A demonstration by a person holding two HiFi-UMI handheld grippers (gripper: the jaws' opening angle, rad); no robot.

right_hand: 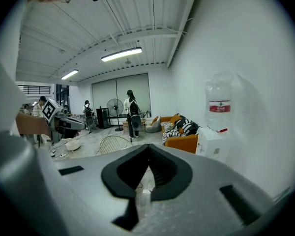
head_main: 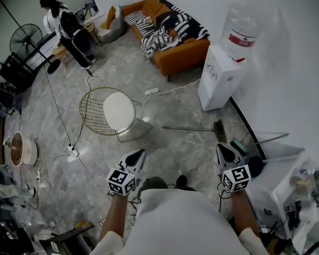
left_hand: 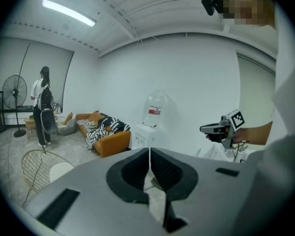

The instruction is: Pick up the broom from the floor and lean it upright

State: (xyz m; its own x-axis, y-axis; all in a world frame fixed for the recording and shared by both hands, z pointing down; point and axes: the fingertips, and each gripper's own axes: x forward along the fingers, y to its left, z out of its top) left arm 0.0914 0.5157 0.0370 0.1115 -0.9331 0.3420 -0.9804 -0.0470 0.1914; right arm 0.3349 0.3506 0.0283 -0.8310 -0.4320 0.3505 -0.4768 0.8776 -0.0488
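The broom [head_main: 194,128] lies flat on the grey floor, its thin handle pointing left and its dark brush head [head_main: 219,130] near the wall on the right. My right gripper [head_main: 219,148] hovers just short of the brush head with its jaws shut and nothing in them. My left gripper [head_main: 141,153] hangs further left, well short of the handle's end, and is shut and empty too. In the left gripper view the jaws of the left gripper [left_hand: 149,149] meet at their tips. The right gripper [right_hand: 148,145] looks the same in its own view.
A wire chair [head_main: 98,112] with a white cushion stands left of the broom's handle. A white water dispenser [head_main: 219,78] and an orange sofa [head_main: 175,54] lie beyond. A dustpan [head_main: 242,147] and a white box [head_main: 279,193] sit by the right wall. Cables and a power strip [head_main: 72,152] cross the floor.
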